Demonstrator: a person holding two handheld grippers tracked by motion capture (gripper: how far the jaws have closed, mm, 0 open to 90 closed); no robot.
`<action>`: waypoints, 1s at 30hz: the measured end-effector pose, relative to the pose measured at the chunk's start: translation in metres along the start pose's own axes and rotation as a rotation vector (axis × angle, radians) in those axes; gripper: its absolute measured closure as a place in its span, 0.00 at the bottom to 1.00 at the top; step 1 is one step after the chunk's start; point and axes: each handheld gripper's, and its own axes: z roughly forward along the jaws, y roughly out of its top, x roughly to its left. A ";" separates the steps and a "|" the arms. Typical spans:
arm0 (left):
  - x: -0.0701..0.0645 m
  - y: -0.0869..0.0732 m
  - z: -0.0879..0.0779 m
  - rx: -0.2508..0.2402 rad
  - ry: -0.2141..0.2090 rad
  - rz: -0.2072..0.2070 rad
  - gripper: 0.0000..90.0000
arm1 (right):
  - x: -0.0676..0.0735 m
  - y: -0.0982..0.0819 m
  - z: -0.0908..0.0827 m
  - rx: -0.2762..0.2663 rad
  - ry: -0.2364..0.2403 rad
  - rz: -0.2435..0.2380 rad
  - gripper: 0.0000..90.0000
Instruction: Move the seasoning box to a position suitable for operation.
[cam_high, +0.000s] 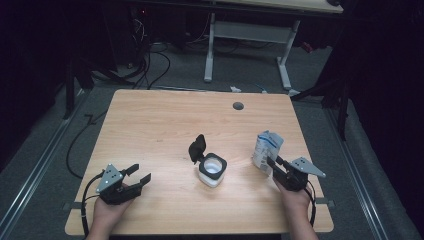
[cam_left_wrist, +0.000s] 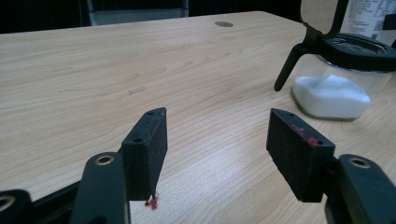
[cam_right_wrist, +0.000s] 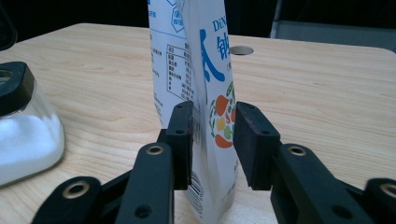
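A white and blue printed bag (cam_high: 266, 150) stands upright on the wooden table (cam_high: 165, 120) at the right. My right gripper (cam_high: 274, 162) sits low behind it. In the right gripper view the bag (cam_right_wrist: 205, 70) is between the jaws of the right gripper (cam_right_wrist: 212, 116), which stand a little apart and do not squeeze it. A clear jar (cam_high: 212, 170) half full of white powder sits mid-table, its black flip lid (cam_high: 197, 147) raised. My left gripper (cam_high: 141, 172) rests at the front left, open and empty (cam_left_wrist: 217, 126), with the jar (cam_left_wrist: 336, 88) ahead to its right.
A round grey cable hole (cam_high: 238, 105) lies near the table's far edge. Beyond the table stand a second desk's white legs (cam_high: 210, 45) and loose cables on the floor. The jar (cam_right_wrist: 23, 135) is at the left edge of the right gripper view.
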 end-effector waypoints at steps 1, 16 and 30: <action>0.000 0.000 0.000 0.006 0.000 0.004 0.43 | 0.001 0.000 0.000 0.003 -0.002 -0.004 0.74; -0.001 0.000 0.002 0.015 -0.005 -0.007 0.43 | 0.002 -0.009 -0.012 0.037 -0.027 -0.015 0.72; -0.004 -0.001 0.005 0.028 -0.005 -0.001 0.43 | 0.004 -0.028 -0.033 0.072 -0.046 -0.009 0.71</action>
